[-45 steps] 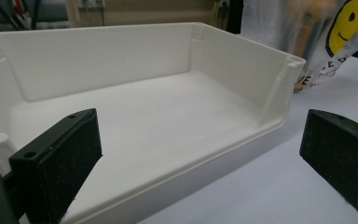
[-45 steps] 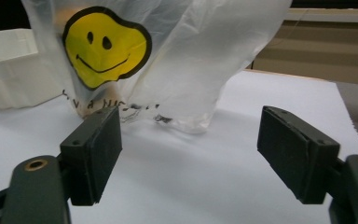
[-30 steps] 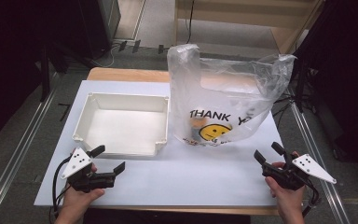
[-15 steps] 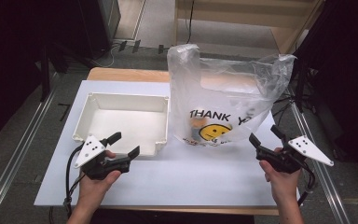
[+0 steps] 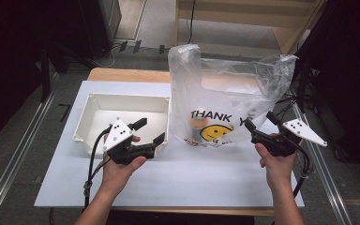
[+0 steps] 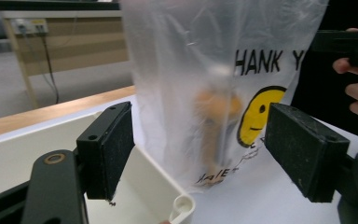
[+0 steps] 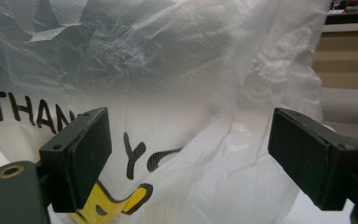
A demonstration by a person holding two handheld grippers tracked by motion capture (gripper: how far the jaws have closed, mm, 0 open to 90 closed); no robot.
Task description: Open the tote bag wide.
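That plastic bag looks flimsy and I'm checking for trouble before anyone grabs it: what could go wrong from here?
1. The plastic bag stands upright unsupported; a nudge from the open right tool could topple it.
2. The open left tool hangs over the white bin corner and might knock it.

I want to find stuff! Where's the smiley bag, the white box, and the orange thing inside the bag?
smiley bag point(image 5: 225, 101), high view, its clear front wall.
white box point(image 5: 122, 97), high view, its far rim.
orange thing point(image 6: 212, 126), left gripper view, its blurry middle, seen through the plastic.

Bare table point(image 5: 206, 180) before upright bag point(image 5: 225, 98) and tray point(image 5: 82, 123).
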